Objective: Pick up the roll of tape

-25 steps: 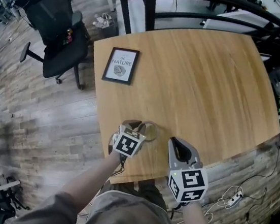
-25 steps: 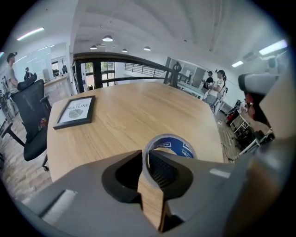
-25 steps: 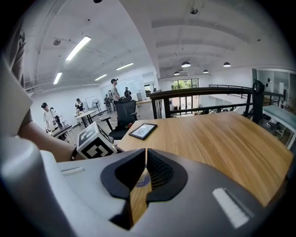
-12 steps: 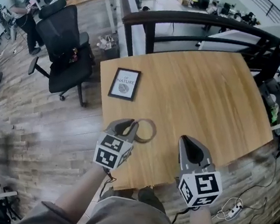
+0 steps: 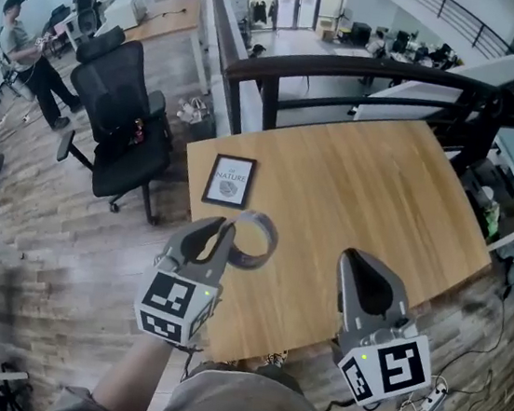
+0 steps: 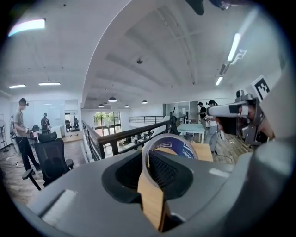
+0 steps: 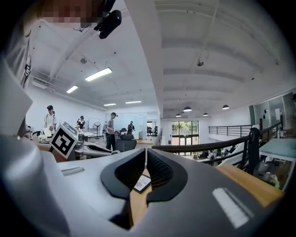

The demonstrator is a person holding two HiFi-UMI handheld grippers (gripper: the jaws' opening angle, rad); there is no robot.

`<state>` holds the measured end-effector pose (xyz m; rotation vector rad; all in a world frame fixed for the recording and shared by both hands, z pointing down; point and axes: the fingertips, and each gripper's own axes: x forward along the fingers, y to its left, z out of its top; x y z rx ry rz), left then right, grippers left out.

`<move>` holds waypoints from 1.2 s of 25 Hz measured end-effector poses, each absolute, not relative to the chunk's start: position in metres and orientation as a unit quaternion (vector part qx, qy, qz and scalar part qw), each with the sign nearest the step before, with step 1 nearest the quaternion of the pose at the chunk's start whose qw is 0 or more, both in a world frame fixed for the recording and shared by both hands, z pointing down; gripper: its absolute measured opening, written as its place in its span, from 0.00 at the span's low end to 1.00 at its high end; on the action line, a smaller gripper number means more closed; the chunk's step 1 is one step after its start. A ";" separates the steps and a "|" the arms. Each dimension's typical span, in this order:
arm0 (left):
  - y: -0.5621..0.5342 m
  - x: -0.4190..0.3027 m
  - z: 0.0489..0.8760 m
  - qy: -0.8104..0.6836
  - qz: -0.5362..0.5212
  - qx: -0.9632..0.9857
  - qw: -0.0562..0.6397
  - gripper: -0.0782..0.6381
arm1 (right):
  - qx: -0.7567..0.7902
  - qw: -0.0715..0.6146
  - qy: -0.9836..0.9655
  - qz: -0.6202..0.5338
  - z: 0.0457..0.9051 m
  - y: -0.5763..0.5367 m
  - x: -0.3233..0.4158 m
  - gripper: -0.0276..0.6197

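The roll of tape (image 5: 254, 239), a clear-brown ring with a dark inner core, hangs in the air above the wooden table (image 5: 362, 195) near its left front edge. My left gripper (image 5: 225, 230) is shut on the ring's wall. In the left gripper view the roll of tape (image 6: 172, 143) stands edge-on, its band pinched between the jaws of the left gripper (image 6: 147, 159). My right gripper (image 5: 354, 258) is raised to the right, shut, with nothing in it. In the right gripper view the tips of the right gripper (image 7: 145, 164) meet.
A small framed picture (image 5: 229, 180) lies on the table near its left edge. A black office chair (image 5: 122, 126) stands left of the table and a dark railing (image 5: 350, 71) runs behind it. People stand at the far left. Cables lie on the floor (image 5: 429, 394) at the right.
Both grippers have risen from the table's front edge. The tape roll has come up off the tabletop in the left gripper. The head view has tilted up toward the room.
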<state>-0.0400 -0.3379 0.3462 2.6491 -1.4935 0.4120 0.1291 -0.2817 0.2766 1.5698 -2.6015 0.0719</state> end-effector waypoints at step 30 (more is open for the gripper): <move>-0.271 -0.068 0.294 -0.482 0.096 0.871 -0.025 0.17 | 0.500 0.061 -0.864 0.011 0.262 -0.233 0.108 0.08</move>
